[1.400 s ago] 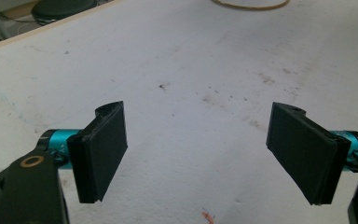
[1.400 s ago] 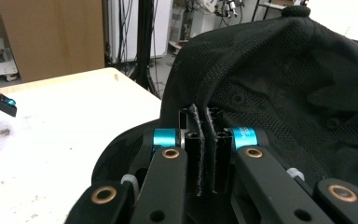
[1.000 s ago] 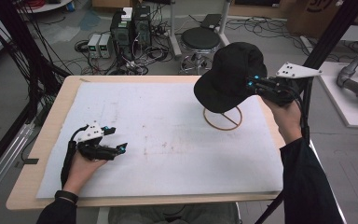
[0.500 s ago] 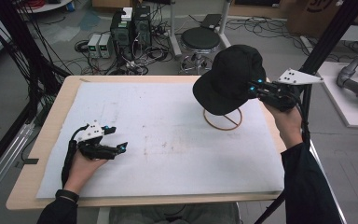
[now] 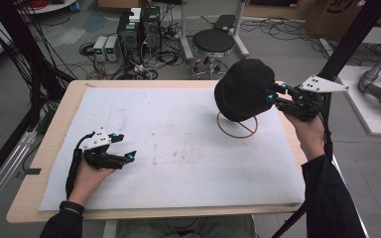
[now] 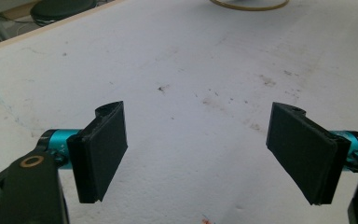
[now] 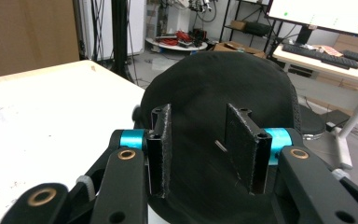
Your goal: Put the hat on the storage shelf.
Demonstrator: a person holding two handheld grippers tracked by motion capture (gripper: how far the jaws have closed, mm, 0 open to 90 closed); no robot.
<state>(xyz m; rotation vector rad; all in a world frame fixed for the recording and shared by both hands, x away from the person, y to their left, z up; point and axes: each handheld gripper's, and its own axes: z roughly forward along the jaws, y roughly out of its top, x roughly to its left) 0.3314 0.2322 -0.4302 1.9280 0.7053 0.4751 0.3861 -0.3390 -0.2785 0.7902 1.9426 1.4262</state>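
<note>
Left gripper (image 5: 120, 147): lay low over the near-left part of the white table cover (image 5: 178, 148), held in the person's left hand (image 5: 89, 173). Jaws stood wide apart with nothing between them; the left gripper view showed bare, lightly stained cover (image 6: 191, 93) in the gap.

Wooden ring stand (image 5: 236, 125): rested on the cover toward the far right, a hoop with a crossbar. Its near arc appeared at the top edge of the left gripper view (image 6: 249, 5).

Black cap (image 5: 243, 89): sat above the ring, its crown rounded; whether it touched the stand could not be told.

Right gripper (image 5: 272, 92): held in the right hand (image 5: 307, 131) at the table's right edge, jaws partly open against the cap's side. In the right gripper view the pads (image 7: 163, 149) flanked the black fabric (image 7: 214, 84); a firm grip could not be confirmed.
</note>
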